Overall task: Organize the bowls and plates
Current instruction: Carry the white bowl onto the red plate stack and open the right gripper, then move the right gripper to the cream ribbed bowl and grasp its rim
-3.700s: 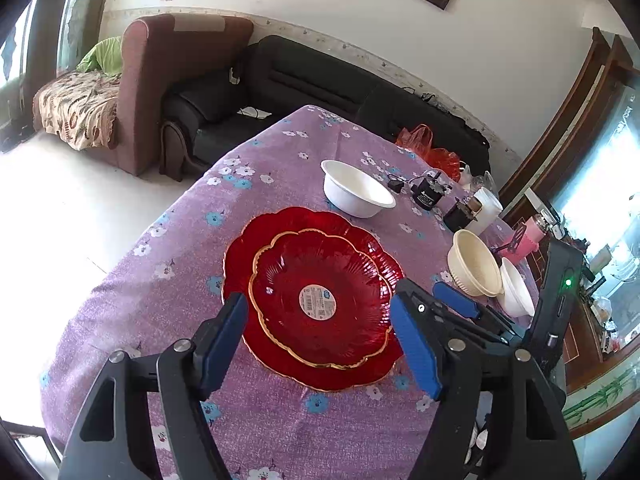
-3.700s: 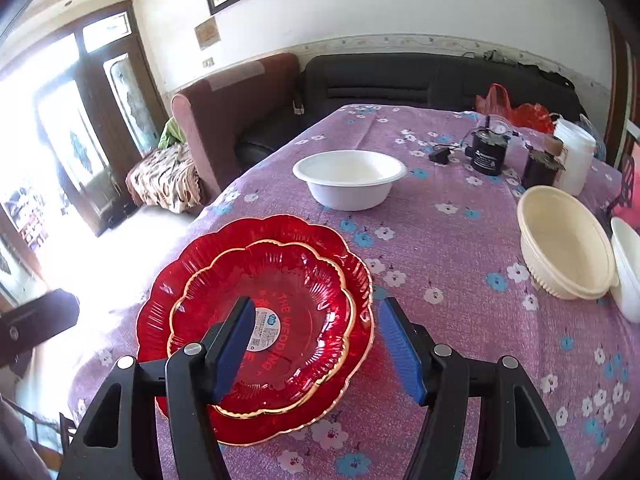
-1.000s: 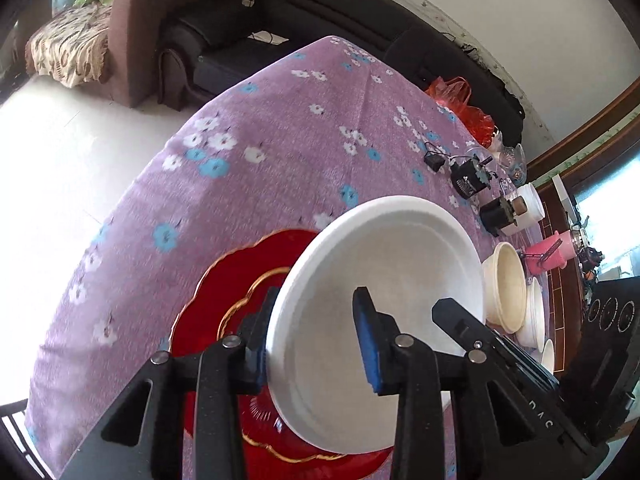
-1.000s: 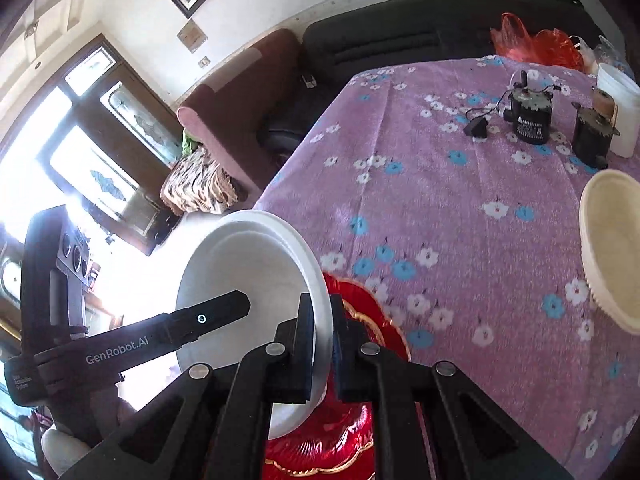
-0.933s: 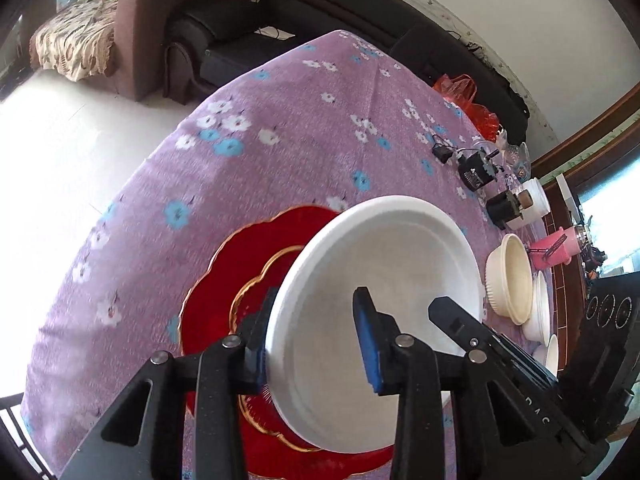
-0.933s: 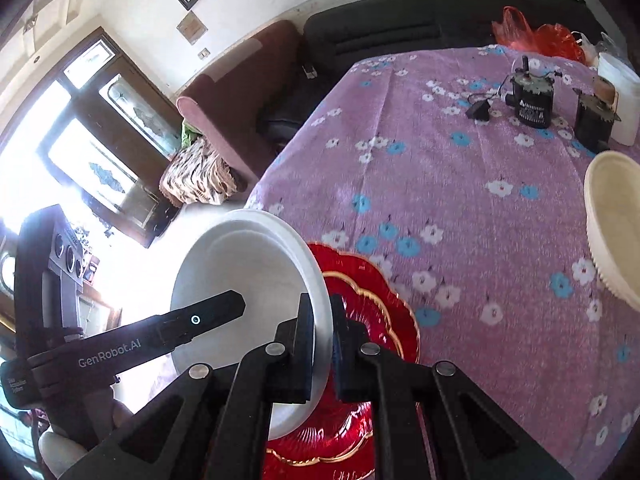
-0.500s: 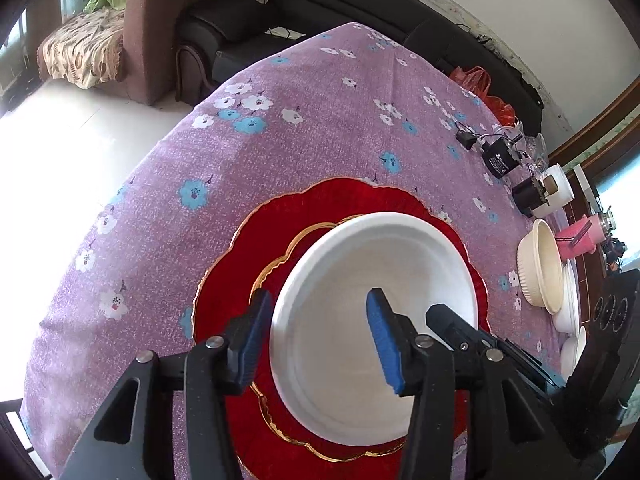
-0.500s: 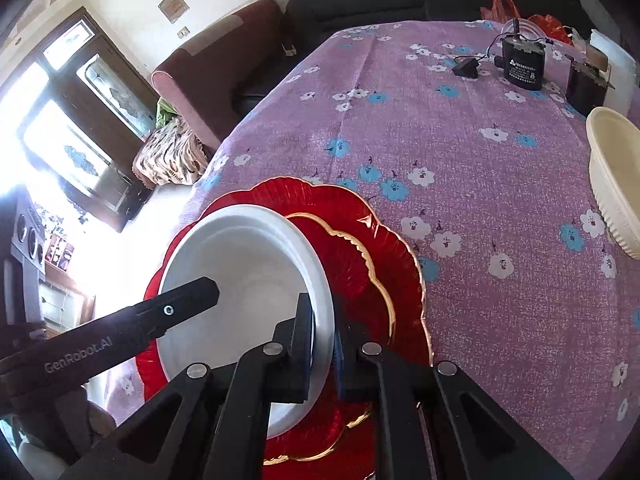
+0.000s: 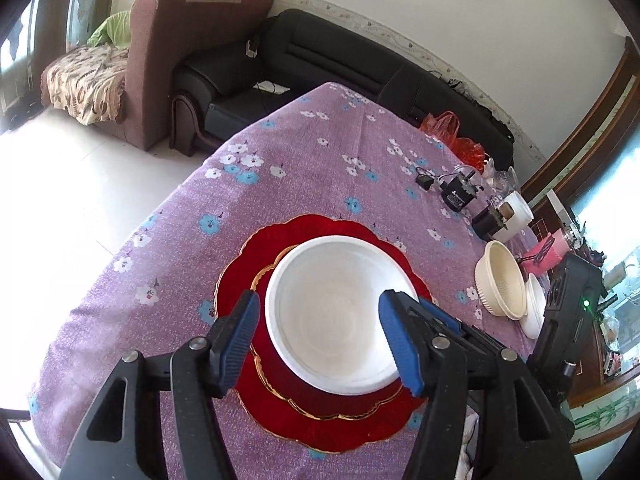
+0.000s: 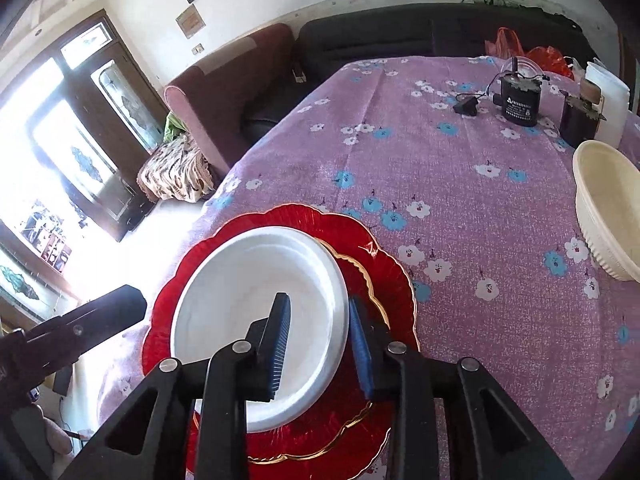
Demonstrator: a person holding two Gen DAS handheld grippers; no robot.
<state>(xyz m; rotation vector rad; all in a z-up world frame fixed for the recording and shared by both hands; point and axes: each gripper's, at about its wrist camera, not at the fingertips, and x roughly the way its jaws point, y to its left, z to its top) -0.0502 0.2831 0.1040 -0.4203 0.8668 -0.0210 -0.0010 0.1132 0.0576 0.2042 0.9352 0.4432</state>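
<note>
Bowl, white (image 9: 336, 312), sits upright inside the smaller red plate (image 9: 276, 376), which itself rests on the larger red scalloped plate (image 9: 320, 228); the stack stands on the purple flowered tablecloth (image 9: 280, 168). Left gripper (image 9: 320, 340): jaws opening, one blue pad on each side of the bowl, neither touching it, so released. Right gripper (image 10: 320, 344): jaws opening, straddling the bowl's rim on the side toward the cream bowl, with a visible gap at each pad, so the rim is let go. Judged step: release after setting the white bowl on the plate stack; placement looks complete. Cream ribbed bowl (image 9: 502, 286) stands well apart from the stack, with another white bowl (image 9: 534, 308) touching or just beside it on its far side. Next move likely calls for lifting both grippers clear without nudging the rim, then fetching the cream bowl to nest in the white one.
</note>
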